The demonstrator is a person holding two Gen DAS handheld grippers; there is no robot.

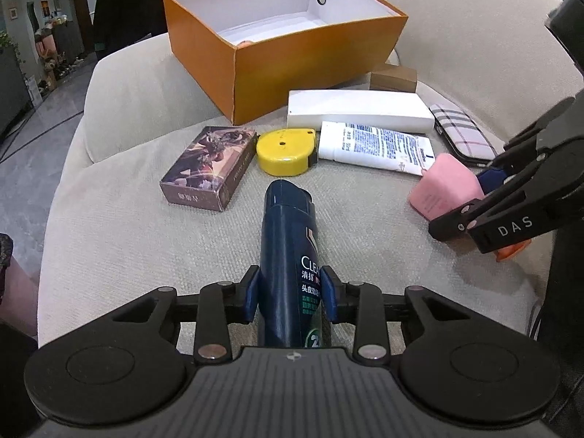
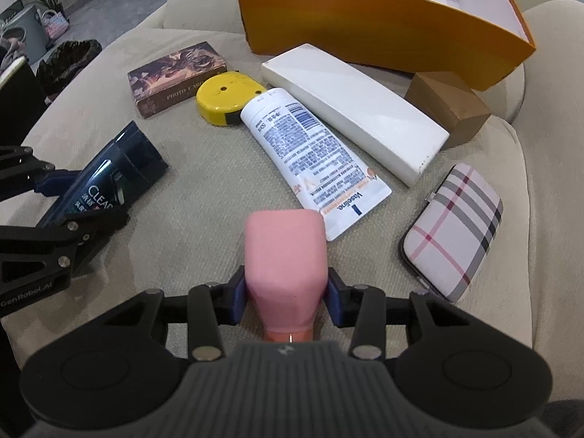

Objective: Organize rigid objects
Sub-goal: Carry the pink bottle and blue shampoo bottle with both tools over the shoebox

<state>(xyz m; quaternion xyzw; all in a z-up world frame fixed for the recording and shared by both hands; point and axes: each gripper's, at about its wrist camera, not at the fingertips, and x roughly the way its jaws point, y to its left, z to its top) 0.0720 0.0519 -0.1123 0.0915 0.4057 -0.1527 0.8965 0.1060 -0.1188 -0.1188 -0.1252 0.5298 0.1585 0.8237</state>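
Observation:
A dark blue shampoo bottle [image 1: 288, 226] lies on the beige sofa cushion, cap end pointing away, and my left gripper [image 1: 290, 292] is shut on its body; the bottle [image 2: 135, 153] and that gripper [image 2: 78, 200] also show at the left of the right wrist view. My right gripper [image 2: 286, 299] is shut on a pink bottle [image 2: 284, 252] with an orange end, low over the cushion. From the left wrist view this pink bottle [image 1: 443, 182] sits at the right in the right gripper [image 1: 463, 200]. An open orange box [image 1: 310, 73] with a white inside stands at the back.
Between the grippers and the orange box [image 2: 383, 18] lie a photo-card box [image 2: 175, 76], a yellow tape measure [image 2: 226, 98], a white Vaseline tube [image 2: 310, 157], a long white box [image 2: 357, 109], a brown cardboard cube [image 2: 449, 106] and a plaid case [image 2: 456, 230].

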